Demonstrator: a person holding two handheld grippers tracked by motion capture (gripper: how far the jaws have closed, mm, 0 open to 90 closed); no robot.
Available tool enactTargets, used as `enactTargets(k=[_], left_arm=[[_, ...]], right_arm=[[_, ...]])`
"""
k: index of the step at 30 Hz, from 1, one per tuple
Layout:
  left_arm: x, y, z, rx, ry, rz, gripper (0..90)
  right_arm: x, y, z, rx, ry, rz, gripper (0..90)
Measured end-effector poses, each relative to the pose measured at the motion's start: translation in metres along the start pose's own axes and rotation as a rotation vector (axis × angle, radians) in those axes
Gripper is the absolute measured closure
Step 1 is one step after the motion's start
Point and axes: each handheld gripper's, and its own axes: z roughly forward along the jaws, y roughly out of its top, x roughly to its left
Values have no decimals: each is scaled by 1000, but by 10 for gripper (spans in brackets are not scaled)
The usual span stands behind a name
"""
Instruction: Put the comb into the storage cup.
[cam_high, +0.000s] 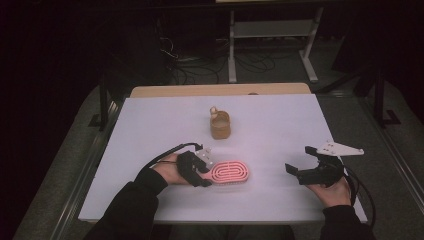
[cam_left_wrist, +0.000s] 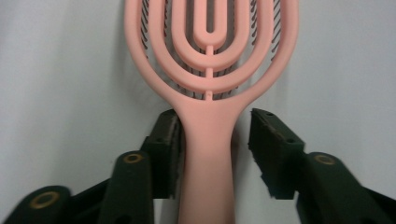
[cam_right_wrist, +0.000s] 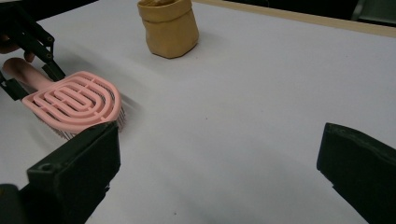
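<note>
Left gripper view crops the pink brush (cam_left_wrist: 210, 70) head at top.

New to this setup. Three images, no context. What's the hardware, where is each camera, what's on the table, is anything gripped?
There is no robot here: a person holds a hand-operated two-jaw gripper in each hand. The high view comes from a fixed camera above the table, looking forward and down; the left gripper and right gripper come in from the bottom. The other two pictures come from cameras riding on each gripper, looking along its black jaws.

On the white table lie a pink hairbrush and, farther back, a small tan pouch-like container standing upright.

In the left gripper view the jaws straddle the brush handle: one pad touches it, the other shows a gap, so it is around the handle but not clamped. The right gripper is open over bare table, holding nothing.
</note>
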Motion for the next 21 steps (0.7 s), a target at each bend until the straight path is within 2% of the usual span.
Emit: enactTargets(k=[5, 21], left_arm=[[0, 0, 0, 1, 18, 13, 649], [-1, -1, -2, 14, 33, 44, 688]], right_arm=[[0, 0, 0, -1, -1, 0, 0], [0, 0, 0, 1, 0, 1, 0]])
